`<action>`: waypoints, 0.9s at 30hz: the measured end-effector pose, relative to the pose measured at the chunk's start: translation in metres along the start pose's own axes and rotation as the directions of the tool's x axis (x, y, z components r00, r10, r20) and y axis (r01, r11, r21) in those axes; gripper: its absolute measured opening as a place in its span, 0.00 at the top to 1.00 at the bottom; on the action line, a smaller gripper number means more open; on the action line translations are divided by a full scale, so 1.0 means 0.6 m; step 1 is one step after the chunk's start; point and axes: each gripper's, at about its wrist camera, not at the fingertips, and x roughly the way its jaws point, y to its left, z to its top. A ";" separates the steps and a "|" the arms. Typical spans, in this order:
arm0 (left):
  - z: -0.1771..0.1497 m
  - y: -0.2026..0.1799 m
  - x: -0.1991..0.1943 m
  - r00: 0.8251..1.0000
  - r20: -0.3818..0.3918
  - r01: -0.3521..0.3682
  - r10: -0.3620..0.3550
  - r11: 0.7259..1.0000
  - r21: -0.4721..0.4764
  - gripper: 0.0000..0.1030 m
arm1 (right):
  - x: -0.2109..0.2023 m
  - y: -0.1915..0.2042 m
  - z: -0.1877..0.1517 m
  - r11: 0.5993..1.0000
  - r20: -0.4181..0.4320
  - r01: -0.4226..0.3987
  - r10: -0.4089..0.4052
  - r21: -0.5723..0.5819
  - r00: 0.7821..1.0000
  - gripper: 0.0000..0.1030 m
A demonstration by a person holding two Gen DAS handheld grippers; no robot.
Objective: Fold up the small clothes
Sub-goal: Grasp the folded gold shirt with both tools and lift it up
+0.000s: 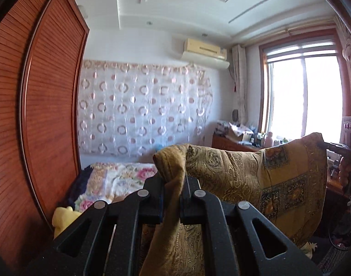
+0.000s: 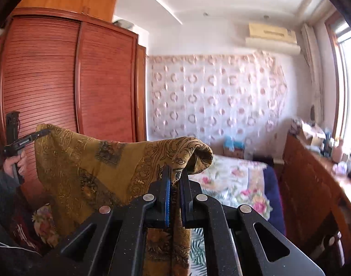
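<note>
Pinching one top corner each, the left gripper [image 1: 173,197] and right gripper [image 2: 176,197] are clamped tight on a mustard-gold, paisley-patterned thin cloth [image 1: 255,179]. Held high and spread between them, it hangs above the floral-quilted bed [image 2: 232,179], probably so gravity smooths it before folding.

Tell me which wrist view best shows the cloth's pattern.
Left wrist: the cloth hangs broadside, its patchwork squares lit and sharp. Right wrist shows the same cloth darker and more bunched, with fewer squares visible.
</note>
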 end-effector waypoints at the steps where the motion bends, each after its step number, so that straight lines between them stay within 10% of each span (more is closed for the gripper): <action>1: 0.008 0.002 -0.006 1.000 0.016 -0.001 0.001 1.000 -0.001 0.91 | -0.007 0.006 0.005 1.000 0.010 0.002 -0.002 -0.013 1.000 0.94; 12: 0.058 0.031 0.028 0.995 0.080 -0.052 0.052 0.999 0.000 0.91 | 0.029 0.011 -0.002 0.998 0.052 0.036 -0.034 -0.047 0.998 0.94; 27: -0.099 0.075 0.354 0.966 -0.207 -0.152 0.153 0.988 0.019 0.91 | 0.395 -0.068 -0.149 0.993 -0.220 0.115 -0.106 0.027 0.970 0.94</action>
